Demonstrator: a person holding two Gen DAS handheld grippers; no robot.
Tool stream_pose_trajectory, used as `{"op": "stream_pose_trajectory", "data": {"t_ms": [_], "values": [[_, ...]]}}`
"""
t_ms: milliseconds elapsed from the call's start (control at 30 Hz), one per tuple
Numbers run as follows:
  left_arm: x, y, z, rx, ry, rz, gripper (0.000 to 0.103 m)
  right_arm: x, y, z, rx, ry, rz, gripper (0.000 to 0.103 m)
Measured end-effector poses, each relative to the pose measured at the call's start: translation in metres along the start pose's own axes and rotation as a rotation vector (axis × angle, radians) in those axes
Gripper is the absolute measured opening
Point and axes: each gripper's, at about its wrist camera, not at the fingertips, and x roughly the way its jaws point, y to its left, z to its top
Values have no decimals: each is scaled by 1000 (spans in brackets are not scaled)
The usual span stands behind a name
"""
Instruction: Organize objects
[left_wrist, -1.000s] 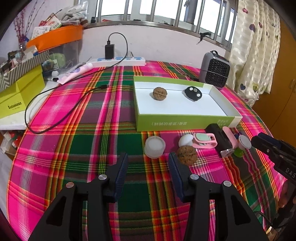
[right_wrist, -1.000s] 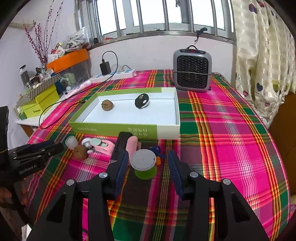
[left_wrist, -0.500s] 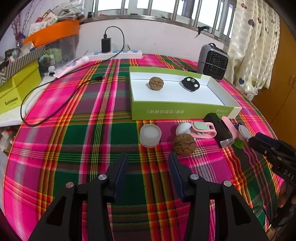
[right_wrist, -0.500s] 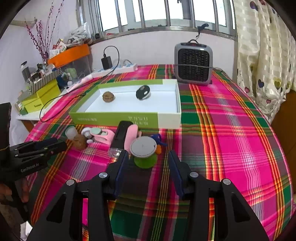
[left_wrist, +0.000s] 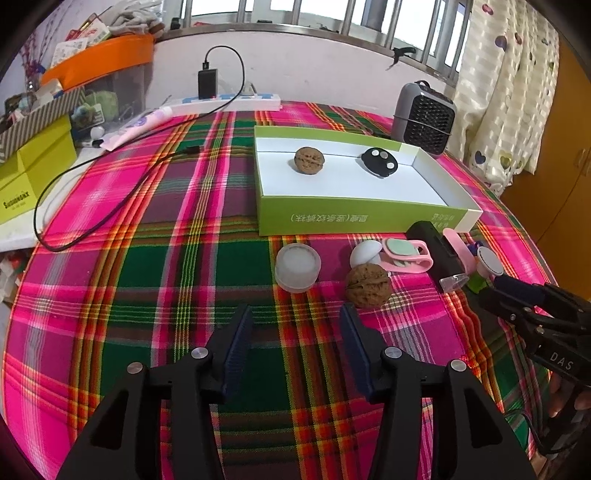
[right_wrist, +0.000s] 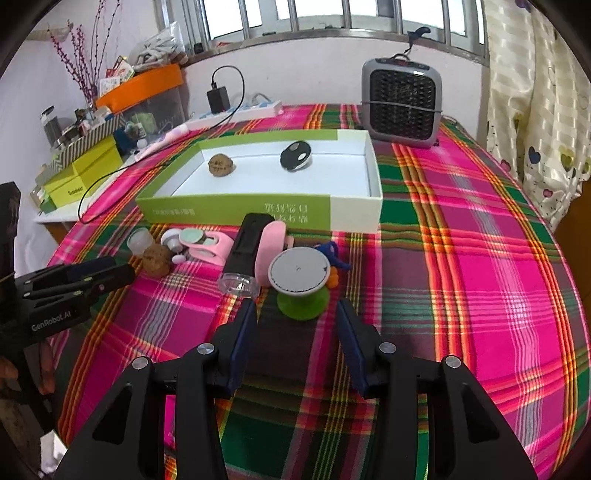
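left gripper (left_wrist: 295, 325): jaws opening, nothing btwn them, hovering over plaid tablecloth (left_wrist: 166, 295) just short of translucent round lid (left_wrist: 297, 267) and loose walnut (left_wrist: 368, 285). right gripper (right_wrist: 297, 325): jaws apart, gripping nothing, w/ green-base white-top knob (right_wrist: 299, 280) just ahead of the tips, not btwn pads.

green-white box (left_wrist: 354, 218) sits mid-table, open; inside: second walnut (left_wrist: 309, 159) at left, black key fob (left_wrist: 379, 162) right of it, well apart. along box's near wall, l to r in left view: lid, white ball (left_wrist: 364, 253) touching loose walnut, pink clip (left_wrist: 406, 254), black device w/ clear cap (left_wrist: 437, 251), pink pad (right_wrist: 273, 240) leaning on it. grey heater (right_wrist: 402, 103) behind box.
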Motion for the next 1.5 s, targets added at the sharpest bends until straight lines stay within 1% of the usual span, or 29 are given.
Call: {"op": "stream_pose_trajectory", "data": {"t_ms": [200,433,900,1133,1500], "values": [[2,0,3,0,1,-6,51,7,1,2,-3,30,-11,46],[7,0,9,6,5,-10,53,11,0,6,-13,37,-25,46],[19,1,24,16,13,-3,53,21,-2,16,-30,47,-57,46],[24,1,29,23,16,15,53,24,0,20,-54,54,-74,46],[24,0,29,28,17,24,52,24,-3,20,-48,52,-62,46]]}}
